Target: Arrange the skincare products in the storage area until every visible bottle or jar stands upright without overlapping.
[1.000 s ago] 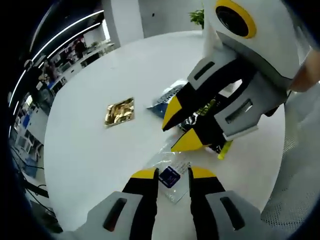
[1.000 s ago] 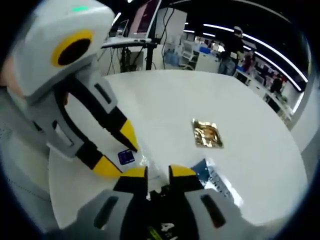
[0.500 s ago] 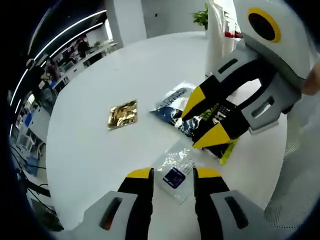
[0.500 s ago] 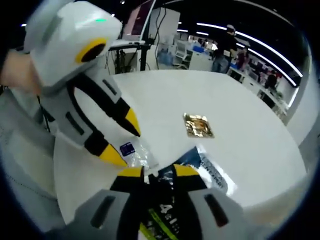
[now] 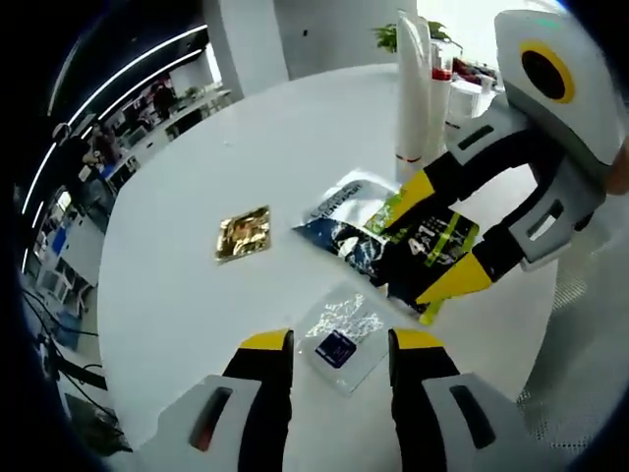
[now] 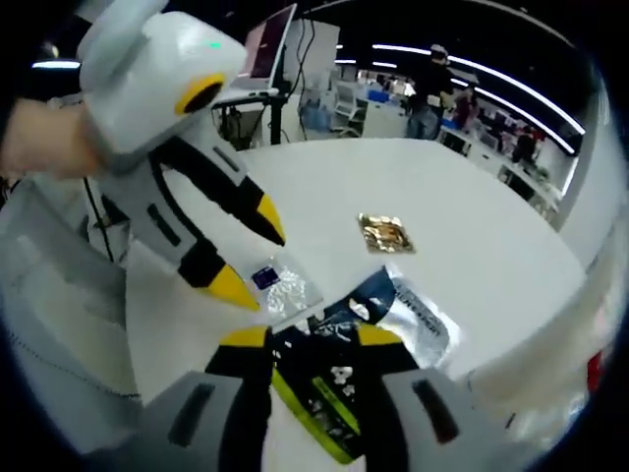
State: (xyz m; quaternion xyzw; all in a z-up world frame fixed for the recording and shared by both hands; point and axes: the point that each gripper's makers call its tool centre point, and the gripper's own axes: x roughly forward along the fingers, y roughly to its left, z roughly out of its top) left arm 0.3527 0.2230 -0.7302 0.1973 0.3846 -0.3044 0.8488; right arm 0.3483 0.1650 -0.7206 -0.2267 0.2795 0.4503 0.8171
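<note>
- Left gripper view: the left gripper (image 5: 339,346) hovers low over a round white table (image 5: 295,128), its yellow-tipped jaws spread, with a small clear sachet (image 5: 343,334) bearing a dark blue label lying flat between them. Beyond it lies a dark blue and silver pouch (image 5: 356,224), and well apart to its left a gold foil sachet (image 5: 243,233). The right gripper (image 5: 442,236) enters from the right, its jaws on either side of a black packet with lime-green print (image 5: 432,246). A tall white tube (image 5: 413,88) stands upright at the table's far side.
- Right gripper view: the right gripper (image 6: 313,339) pinches the black packet (image 6: 319,388) between its jaws. The left gripper (image 6: 254,258) reaches in from the left, jaws parted over the clear sachet (image 6: 280,287). The pouch (image 6: 398,310) and gold sachet (image 6: 383,233) lie flat beyond.
</note>
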